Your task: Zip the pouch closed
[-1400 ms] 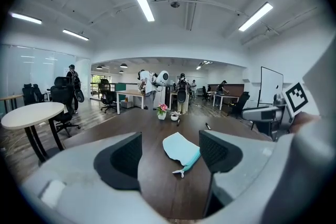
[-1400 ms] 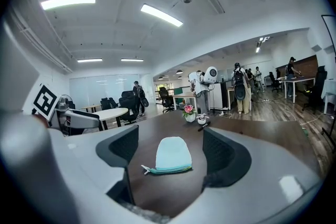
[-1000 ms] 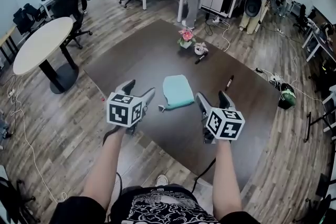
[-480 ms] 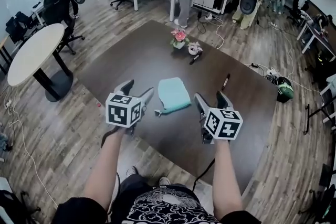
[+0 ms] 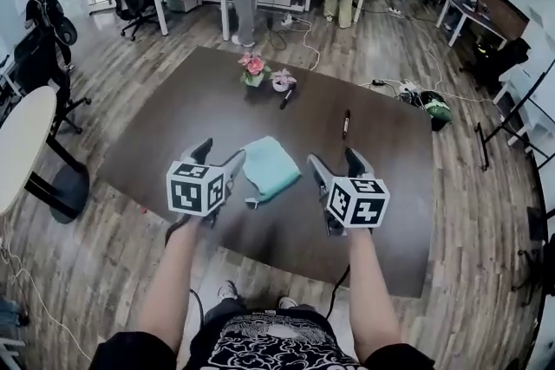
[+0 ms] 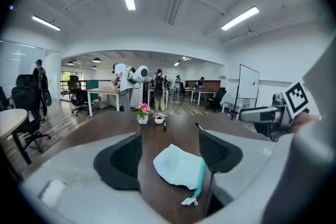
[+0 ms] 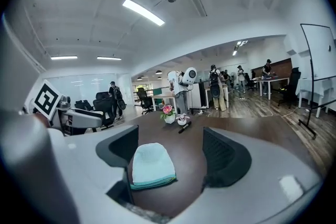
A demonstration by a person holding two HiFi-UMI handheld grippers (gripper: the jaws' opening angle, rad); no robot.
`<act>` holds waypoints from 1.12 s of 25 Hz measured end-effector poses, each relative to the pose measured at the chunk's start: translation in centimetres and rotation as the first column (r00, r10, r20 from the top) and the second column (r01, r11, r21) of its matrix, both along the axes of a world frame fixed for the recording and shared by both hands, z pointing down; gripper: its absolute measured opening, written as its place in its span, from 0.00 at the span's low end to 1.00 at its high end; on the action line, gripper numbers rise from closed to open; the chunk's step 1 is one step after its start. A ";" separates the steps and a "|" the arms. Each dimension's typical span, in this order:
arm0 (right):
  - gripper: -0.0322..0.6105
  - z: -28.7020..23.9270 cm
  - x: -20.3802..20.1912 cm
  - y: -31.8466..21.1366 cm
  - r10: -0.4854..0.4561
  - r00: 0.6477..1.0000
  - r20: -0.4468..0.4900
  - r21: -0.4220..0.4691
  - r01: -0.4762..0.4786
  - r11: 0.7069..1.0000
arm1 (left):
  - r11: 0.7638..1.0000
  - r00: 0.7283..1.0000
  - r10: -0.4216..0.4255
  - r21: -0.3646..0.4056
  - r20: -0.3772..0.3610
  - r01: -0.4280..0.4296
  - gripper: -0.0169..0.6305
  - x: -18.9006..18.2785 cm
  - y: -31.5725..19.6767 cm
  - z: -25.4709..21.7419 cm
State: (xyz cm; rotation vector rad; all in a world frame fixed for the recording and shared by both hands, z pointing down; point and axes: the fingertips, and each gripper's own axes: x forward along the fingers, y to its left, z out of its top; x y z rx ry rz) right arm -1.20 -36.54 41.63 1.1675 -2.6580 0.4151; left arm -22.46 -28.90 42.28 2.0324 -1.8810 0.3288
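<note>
A pale teal pouch (image 5: pixel 270 167) lies flat on the dark brown table (image 5: pixel 199 117), its zip edge and white pull tab (image 5: pixel 252 204) toward me. The same pouch (image 6: pixel 180 167) sits ahead of the left jaws, and the pouch (image 7: pixel 151 164) lies low left between the right jaws. My left gripper (image 5: pixel 218 159) hovers just left of the pouch, open and holding nothing. My right gripper (image 5: pixel 335 163) hovers just to the pouch's right, also open and empty. Neither touches the pouch.
A small pot of pink flowers (image 5: pixel 253 67), a white cup (image 5: pixel 282 81) and a black marker (image 5: pixel 285 96) stand at the table's far side. Another marker (image 5: pixel 346 124) lies right of centre. People, chairs and desks fill the room behind.
The head view has swung, so the table and pouch sit further left and lower in frame. Both grippers stay open on either side of the pouch, slightly closer to it.
</note>
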 end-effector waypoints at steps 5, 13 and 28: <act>0.63 0.1 -0.2 1.1 0.104 0.994 -0.016 0.000 -0.104 0.995 | 0.993 0.993 0.116 -0.002 -0.008 -0.116 0.55 -0.6 -1.4 0.2; 0.63 0.5 -0.2 3.2 0.236 0.971 -0.047 0.002 -0.236 0.972 | 0.966 0.966 0.257 -0.010 -0.036 -0.257 0.55 -0.8 -2.6 1.3; 0.63 2.0 -1.7 6.2 0.348 0.936 -0.056 -0.027 -0.349 0.937 | 0.909 0.909 0.415 -0.036 -0.024 -0.416 0.55 -0.9 -2.3 2.6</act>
